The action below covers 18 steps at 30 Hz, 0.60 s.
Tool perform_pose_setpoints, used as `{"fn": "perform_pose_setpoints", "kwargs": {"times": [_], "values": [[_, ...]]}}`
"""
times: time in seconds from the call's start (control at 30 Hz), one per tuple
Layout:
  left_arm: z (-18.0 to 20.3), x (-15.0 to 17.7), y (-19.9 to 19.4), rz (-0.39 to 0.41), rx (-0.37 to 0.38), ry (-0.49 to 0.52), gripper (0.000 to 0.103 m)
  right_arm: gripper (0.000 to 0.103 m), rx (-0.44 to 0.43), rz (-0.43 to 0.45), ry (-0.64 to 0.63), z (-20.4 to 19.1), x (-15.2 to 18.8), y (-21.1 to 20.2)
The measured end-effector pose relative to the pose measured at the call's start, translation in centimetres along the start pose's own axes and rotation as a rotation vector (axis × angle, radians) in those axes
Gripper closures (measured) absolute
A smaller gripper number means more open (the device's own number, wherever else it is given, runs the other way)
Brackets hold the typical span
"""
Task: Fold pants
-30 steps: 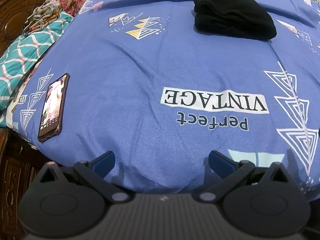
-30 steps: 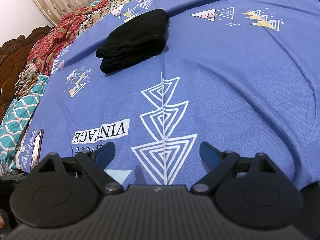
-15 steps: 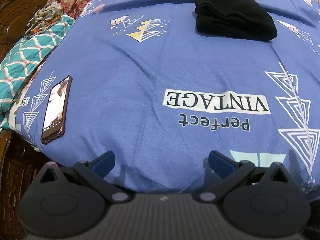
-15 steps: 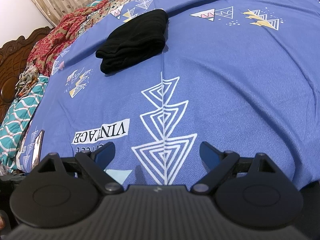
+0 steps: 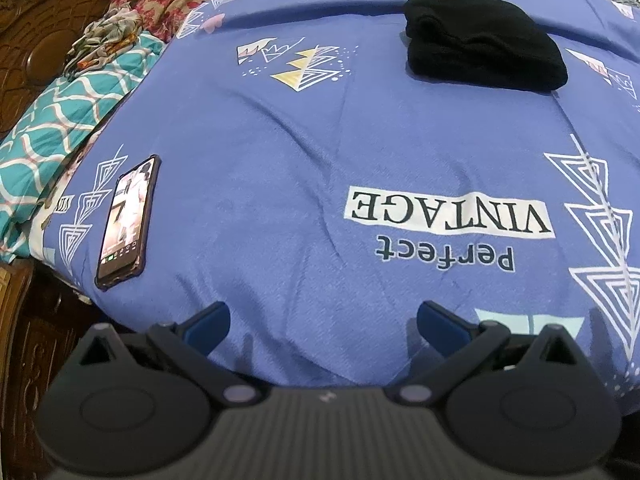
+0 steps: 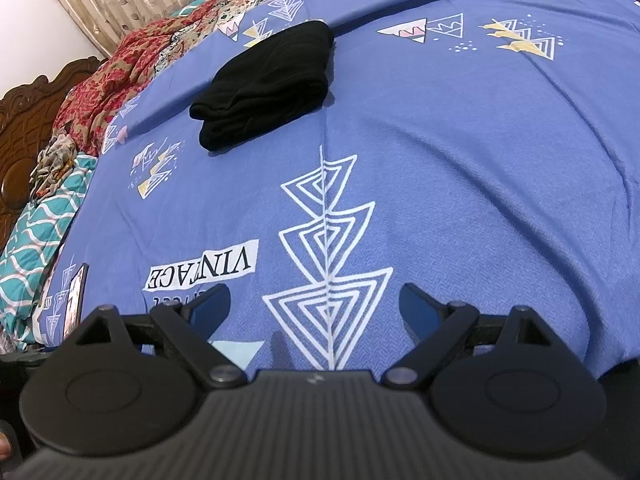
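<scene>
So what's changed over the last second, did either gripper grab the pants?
No grab. The left gripper drifted slightly: in its view the phone slid right and down. Both it and the right gripper stay open and empty, and the folded black pants lie untouched on the blue bedsheet.

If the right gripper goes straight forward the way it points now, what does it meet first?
Probably only the blue bedsheet. The open right gripper points over the white triangle print; the folded black pants lie farther ahead and left of that line, though depth is uncertain.

Bedroom (bedspread (image 5: 304, 152), carved headboard (image 6: 24, 120))
</scene>
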<state>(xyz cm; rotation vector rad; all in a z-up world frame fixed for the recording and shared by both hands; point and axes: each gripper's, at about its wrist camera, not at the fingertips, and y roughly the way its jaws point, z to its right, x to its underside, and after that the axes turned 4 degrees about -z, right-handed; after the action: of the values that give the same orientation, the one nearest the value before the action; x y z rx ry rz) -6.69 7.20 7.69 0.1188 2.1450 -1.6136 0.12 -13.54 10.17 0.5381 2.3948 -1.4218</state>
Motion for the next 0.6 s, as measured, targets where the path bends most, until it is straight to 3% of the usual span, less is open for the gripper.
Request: {"fn": "perform_pose_setpoints", "kwargs": {"times": [0.6], "values": [[0.16, 0.1, 0.13, -0.005, -0.004, 0.018, 0.0, 0.01, 0.0, 0.001, -0.001, 0.16, -0.03, 0.09]]}}
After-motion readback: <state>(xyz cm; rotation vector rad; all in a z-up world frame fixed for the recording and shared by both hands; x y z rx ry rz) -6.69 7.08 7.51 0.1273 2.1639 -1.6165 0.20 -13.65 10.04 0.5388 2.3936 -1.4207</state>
